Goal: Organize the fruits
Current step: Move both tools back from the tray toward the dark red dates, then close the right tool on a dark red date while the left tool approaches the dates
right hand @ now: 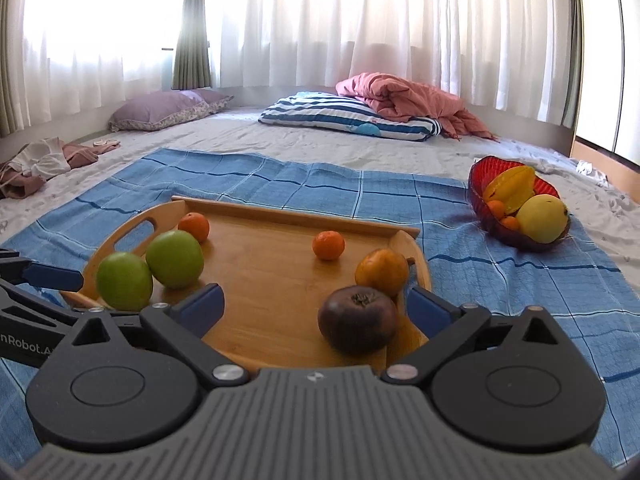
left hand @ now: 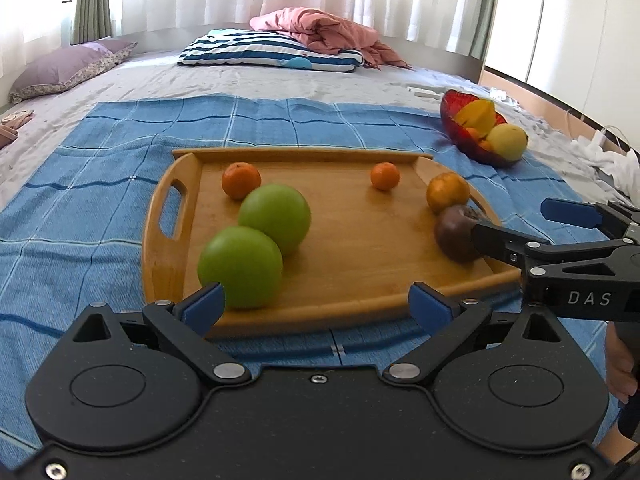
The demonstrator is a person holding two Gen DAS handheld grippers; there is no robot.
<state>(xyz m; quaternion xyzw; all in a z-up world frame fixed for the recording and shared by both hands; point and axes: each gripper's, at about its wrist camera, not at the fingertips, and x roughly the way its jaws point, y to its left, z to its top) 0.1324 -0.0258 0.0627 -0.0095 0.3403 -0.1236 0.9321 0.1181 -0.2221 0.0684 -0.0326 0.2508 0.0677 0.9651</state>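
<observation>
A wooden tray (left hand: 352, 288) (right hand: 264, 320) lies on a blue checked cloth. It holds two green apples (left hand: 240, 266) (right hand: 125, 280), three oranges (left hand: 241, 180) (right hand: 328, 245) and a dark purple fruit (left hand: 456, 236) (right hand: 357, 319). A red bowl (left hand: 476, 148) (right hand: 516, 236) to the right holds a star fruit, a yellow fruit and small oranges. My left gripper (left hand: 316, 306) is open at the tray's near edge, its left finger beside the nearer apple. My right gripper (right hand: 316, 306) is open, the purple fruit between its fingers near the right one.
The blue cloth (left hand: 80, 216) (right hand: 520, 288) covers a grey bed. A striped pillow (left hand: 272, 54), pink blanket (right hand: 412, 100) and purple pillow (right hand: 168, 110) lie at the back. Clothes (right hand: 36, 168) lie at the left. Curtains hang behind.
</observation>
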